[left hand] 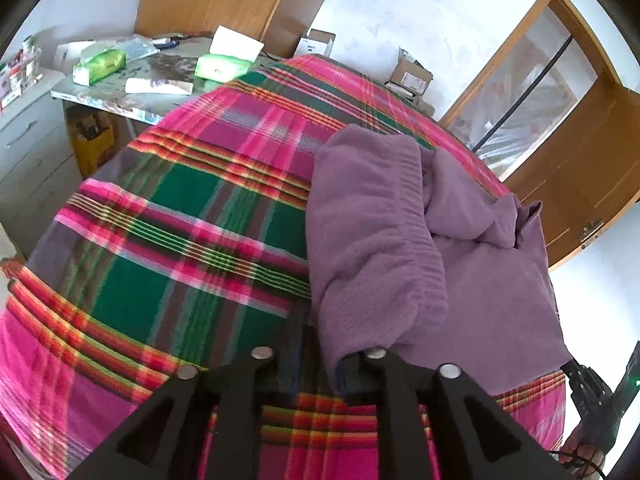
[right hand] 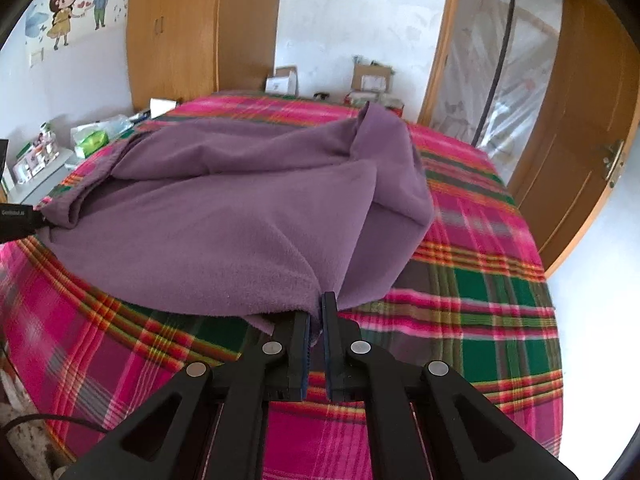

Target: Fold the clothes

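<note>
Right wrist view: right gripper (right hand: pixel 316 322) pinching near hem of purple fleece garment (right hand: pixel 240 208), heaped on plaid bedspread (right hand: pixel 480 280); wardrobe (right hand: pixel 180 28), cardboard boxes (right hand: pixel 370 76), door (right hand: pixel 580 120) behind. Left wrist view: left gripper (left hand: pixel 318 364) parted, garment corner draped over right finger, tips hidden; cluttered side table (left hand: pixel 100 96) beyond.

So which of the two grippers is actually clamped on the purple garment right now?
The right gripper: its jaws are shut on the purple garment's near edge. The left gripper has its jaws apart beside the ribbed hem.
</note>
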